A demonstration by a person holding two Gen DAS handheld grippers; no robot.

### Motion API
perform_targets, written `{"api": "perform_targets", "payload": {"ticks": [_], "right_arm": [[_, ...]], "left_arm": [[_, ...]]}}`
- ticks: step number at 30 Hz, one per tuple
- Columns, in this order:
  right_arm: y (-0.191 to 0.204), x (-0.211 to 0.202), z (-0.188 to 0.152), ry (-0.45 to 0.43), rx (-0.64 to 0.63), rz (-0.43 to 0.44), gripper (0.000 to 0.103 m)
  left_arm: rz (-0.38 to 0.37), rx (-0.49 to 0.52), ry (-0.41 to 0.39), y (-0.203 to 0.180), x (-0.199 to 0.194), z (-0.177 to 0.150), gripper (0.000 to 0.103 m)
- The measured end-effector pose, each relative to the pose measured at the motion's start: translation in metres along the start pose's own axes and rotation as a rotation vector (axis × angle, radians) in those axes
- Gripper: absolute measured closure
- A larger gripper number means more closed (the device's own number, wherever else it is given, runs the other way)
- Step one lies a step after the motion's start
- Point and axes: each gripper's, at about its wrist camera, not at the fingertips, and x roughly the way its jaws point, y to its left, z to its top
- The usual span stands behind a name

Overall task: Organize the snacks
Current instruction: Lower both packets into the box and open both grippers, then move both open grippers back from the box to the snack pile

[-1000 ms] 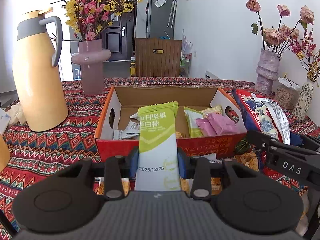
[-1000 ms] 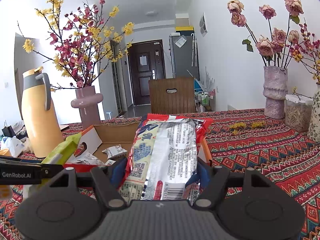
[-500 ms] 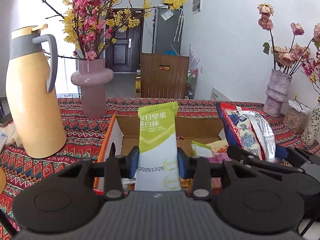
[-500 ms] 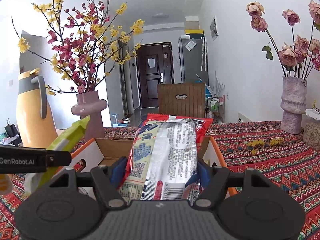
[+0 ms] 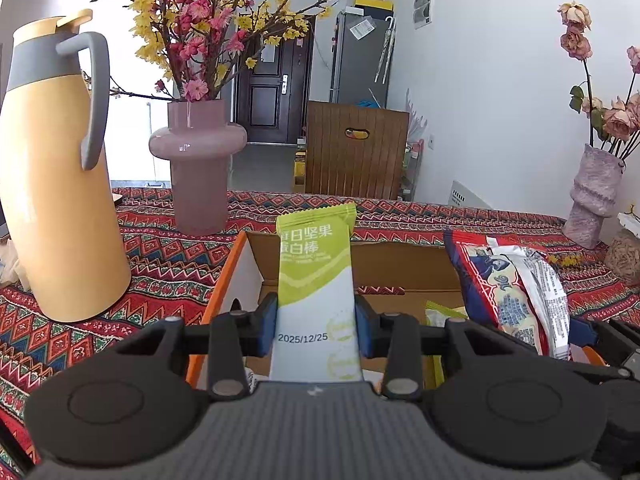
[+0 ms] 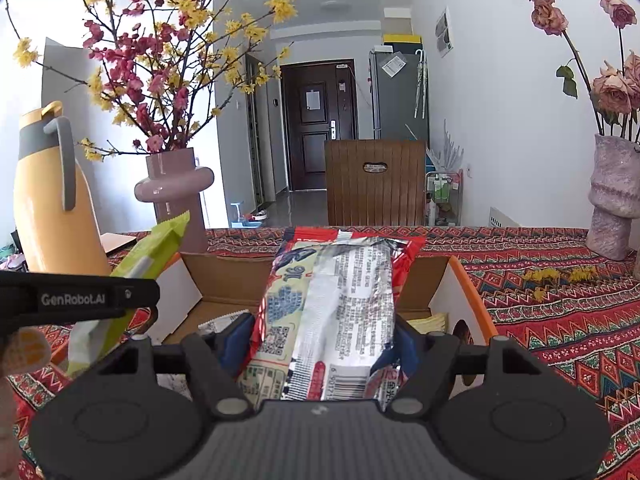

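Observation:
My left gripper (image 5: pixel 316 330) is shut on a green and white snack bar (image 5: pixel 316 280), held upright over the near left part of an open cardboard box (image 5: pixel 400 264) with orange edges. My right gripper (image 6: pixel 326 340) is shut on a red, blue and silver snack bag (image 6: pixel 336 300) above the same box (image 6: pixel 460 280). The bag also shows at the right of the left wrist view (image 5: pixel 520 292), and the bar at the left of the right wrist view (image 6: pixel 140 264). A few small packets (image 5: pixel 444 312) lie inside the box.
A yellow thermos jug (image 5: pixel 56 184) and a pink vase of blossom branches (image 5: pixel 198 160) stand left of the box on the patterned tablecloth (image 5: pixel 160 256). A mottled vase of dried roses (image 6: pixel 612 200) stands far right. A wooden chair back (image 5: pixel 356 152) is behind the table.
Both grippers have risen and moved forward over the box with their snacks still held. The box now sits lower and closer in both views.

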Motion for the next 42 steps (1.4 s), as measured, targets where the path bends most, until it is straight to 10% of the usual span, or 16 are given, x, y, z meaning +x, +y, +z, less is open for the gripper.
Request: {"api": "perform_targets", "payload": {"ticks": [7, 11, 15, 42], "right_arm": [[-0.003, 0.004, -0.004, 0.029, 0.007, -0.016, 0.027], [-0.010, -0.001, -0.005, 0.008, 0.038, -0.038, 0.002], [-0.016, -0.003, -0.005, 0.002, 0.068, -0.055, 0.000], [-0.031, -0.076, -0.002, -0.068, 0.062, -0.054, 0.000]], "left_arm": [[-0.033, -0.026, 0.000, 0.012, 0.006, -0.009, 0.058], [-0.021, -0.053, -0.045, 0.018, -0.002, -0.009, 0.018], [-0.008, -0.078, -0.076, 0.021, -0.008, -0.009, 0.000], [0.006, -0.020, -0.082, 0.027, -0.081, -0.015, 0.000]]}}
